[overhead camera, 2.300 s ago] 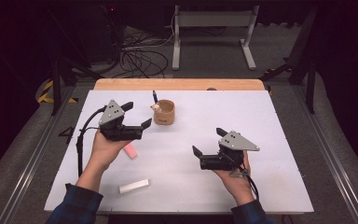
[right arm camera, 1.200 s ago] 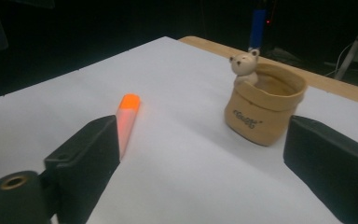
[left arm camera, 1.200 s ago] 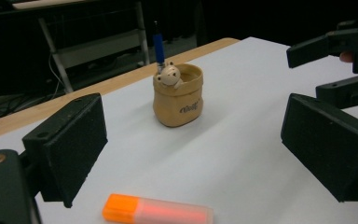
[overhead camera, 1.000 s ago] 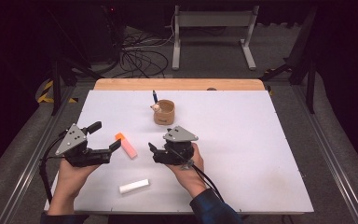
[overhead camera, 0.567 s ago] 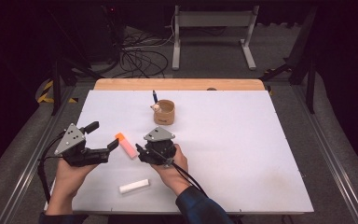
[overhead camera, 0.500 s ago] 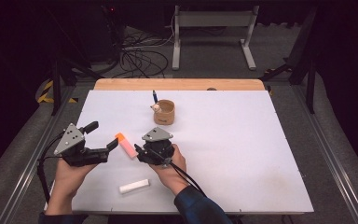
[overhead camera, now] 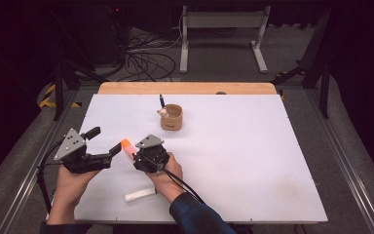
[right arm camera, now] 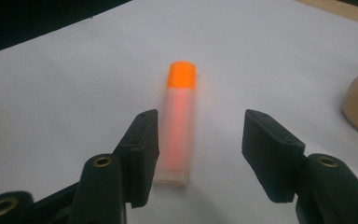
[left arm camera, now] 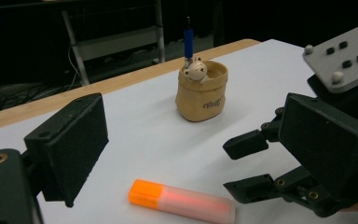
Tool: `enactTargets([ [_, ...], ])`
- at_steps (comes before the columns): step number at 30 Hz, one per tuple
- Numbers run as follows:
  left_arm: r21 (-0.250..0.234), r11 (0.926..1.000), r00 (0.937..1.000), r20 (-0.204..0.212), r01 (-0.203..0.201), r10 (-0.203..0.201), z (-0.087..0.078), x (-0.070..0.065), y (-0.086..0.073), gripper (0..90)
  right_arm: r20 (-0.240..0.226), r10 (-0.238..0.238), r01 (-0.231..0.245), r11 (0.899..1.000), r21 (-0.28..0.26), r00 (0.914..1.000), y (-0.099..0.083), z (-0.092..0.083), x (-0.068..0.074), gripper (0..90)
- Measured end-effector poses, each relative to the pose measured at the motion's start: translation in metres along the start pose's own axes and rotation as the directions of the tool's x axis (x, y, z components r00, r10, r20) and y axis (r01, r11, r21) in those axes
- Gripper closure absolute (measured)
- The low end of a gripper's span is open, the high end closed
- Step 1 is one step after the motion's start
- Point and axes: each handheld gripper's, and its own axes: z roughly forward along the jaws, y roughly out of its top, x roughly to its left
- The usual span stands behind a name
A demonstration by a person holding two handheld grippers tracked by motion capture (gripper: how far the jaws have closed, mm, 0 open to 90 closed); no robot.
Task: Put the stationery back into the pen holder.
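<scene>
So the orange-capped highlighter [right arm camera: 177, 126] has a translucent pinkish barrel and a bright orange cap, and lies flat on the white table [overhead camera: 253, 161] left of centre, well short of the tan cup [overhead camera: 171, 117] with the blue pen [overhead camera: 161, 101] in it. Right gripper [overhead camera: 135, 157] sits low over its barrel end, hand behind it and pointing left; its jaws have just been closing and stand partly open, the barrel just beside the left jaw, nothing gripped. Left gripper [overhead camera: 104, 141] is held just left of the cap, jaws wide apart and empty.
</scene>
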Motion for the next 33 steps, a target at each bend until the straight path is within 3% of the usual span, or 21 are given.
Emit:
enactTargets([
  [13, 0.001, 0.9999, 0.9998, -0.011, 0.017, -0.017, 0.0, 0.001, -0.001, 9.1, -0.007, 0.0, 0.0, 0.999, 0.052, 1.0, -0.004, 0.023, 0.007, 48.5],
  [33, 0.004, 0.9995, 0.9995, -0.005, 0.031, -0.031, 0.003, 0.0, -0.003, 9.4, -0.006, -0.003, 0.003, 0.993, 0.122, 1.0, -0.008, 0.039, 0.009, 52.7],
])
